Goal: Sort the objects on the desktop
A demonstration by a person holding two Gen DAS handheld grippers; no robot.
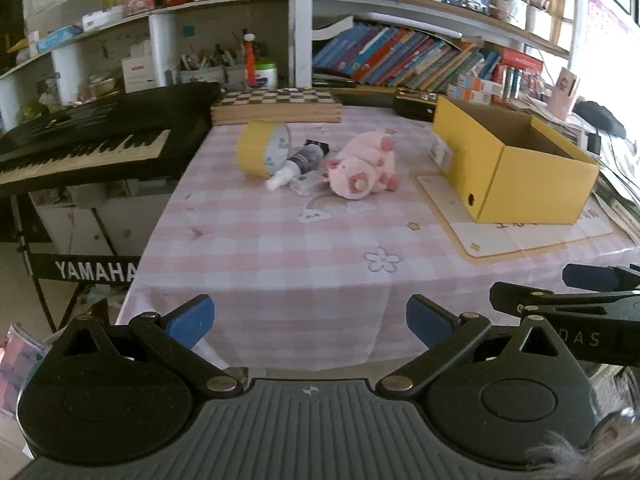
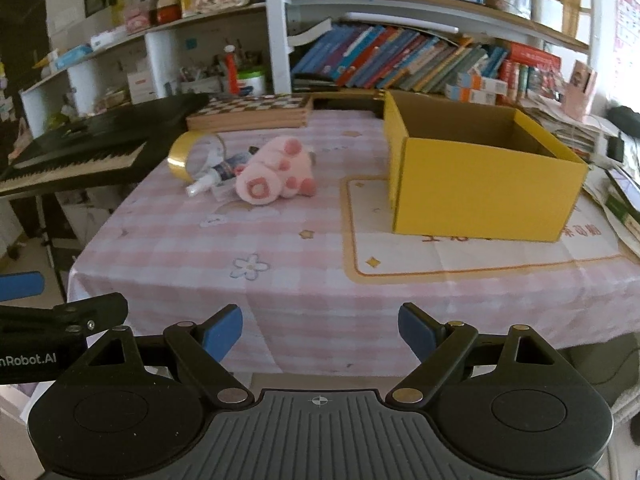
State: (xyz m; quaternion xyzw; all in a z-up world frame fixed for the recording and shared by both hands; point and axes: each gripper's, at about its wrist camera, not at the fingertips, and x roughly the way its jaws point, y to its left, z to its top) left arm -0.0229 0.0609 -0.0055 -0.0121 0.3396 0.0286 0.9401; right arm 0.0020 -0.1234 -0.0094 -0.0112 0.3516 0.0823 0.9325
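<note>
A pink plush pig point(image 1: 362, 168) point(image 2: 272, 174) lies on its side on the pink checked tablecloth. Left of it lie a yellow cylindrical tin point(image 1: 260, 148) point(image 2: 188, 156) on its side, a small spray bottle point(image 1: 294, 166) point(image 2: 210, 176) and a small clear packet point(image 1: 306, 184). An open yellow cardboard box point(image 1: 508, 168) point(image 2: 476, 176) stands at the right on a paper mat. My left gripper point(image 1: 310, 322) is open and empty, held off the table's near edge. My right gripper point(image 2: 320, 330) is open and empty beside it.
A black Yamaha keyboard point(image 1: 92, 140) point(image 2: 80, 148) stands left of the table. A folded chessboard point(image 1: 276, 106) point(image 2: 250, 112) lies at the table's back edge. Shelves of books point(image 1: 400, 56) rise behind. Stacked papers point(image 2: 616, 200) crowd the right edge.
</note>
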